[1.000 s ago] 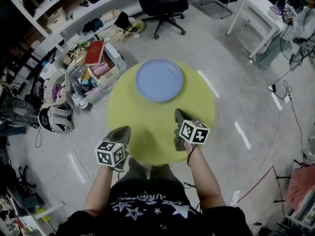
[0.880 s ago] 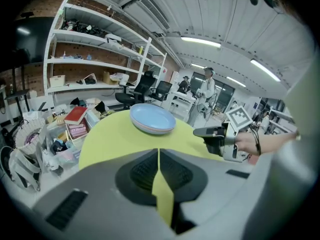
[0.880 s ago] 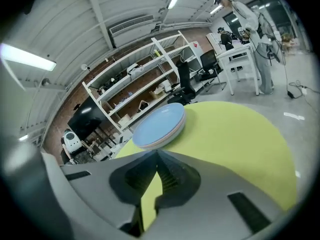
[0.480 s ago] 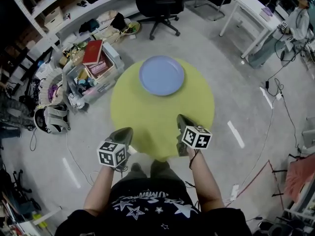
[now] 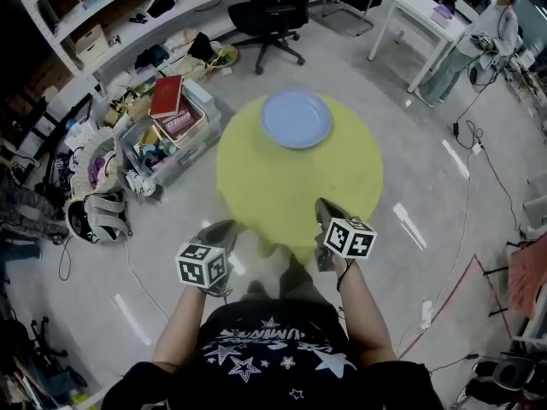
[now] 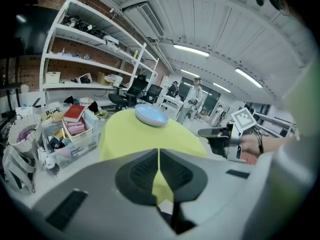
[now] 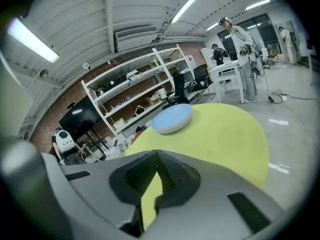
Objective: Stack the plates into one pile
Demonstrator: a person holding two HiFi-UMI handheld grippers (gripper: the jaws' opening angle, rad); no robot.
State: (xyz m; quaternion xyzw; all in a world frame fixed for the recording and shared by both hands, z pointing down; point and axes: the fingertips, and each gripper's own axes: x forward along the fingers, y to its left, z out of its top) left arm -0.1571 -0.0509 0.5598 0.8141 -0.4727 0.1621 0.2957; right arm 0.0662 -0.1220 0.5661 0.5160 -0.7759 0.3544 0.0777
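Observation:
A pile of light blue plates [image 5: 296, 119] sits on the far side of the round yellow-green table [image 5: 299, 186]. The same pile [image 6: 151, 115] shows in the left gripper view, and the pile [image 7: 172, 119] also shows in the right gripper view. My left gripper [image 5: 224, 227] hangs just off the table's near edge, over the floor, jaws shut and empty. My right gripper [image 5: 325, 205] is over the near rim, also shut with nothing in it. Both point toward the plates from well short of them. The jaws of the left gripper [image 6: 159, 154] and of the right gripper [image 7: 157, 156] meet in a closed line.
A clear crate [image 5: 167, 122] with books stands on the floor left of the table. An office chair [image 5: 269, 11] and a white table [image 5: 423, 15] stand beyond it. A person [image 5: 500, 24] stands at the far right. Shelves, bags and cables crowd the left side.
Both grippers have drawn back toward my body, away from the plates. The table now lies farther off, and the left gripper has left the tabletop for the floor.

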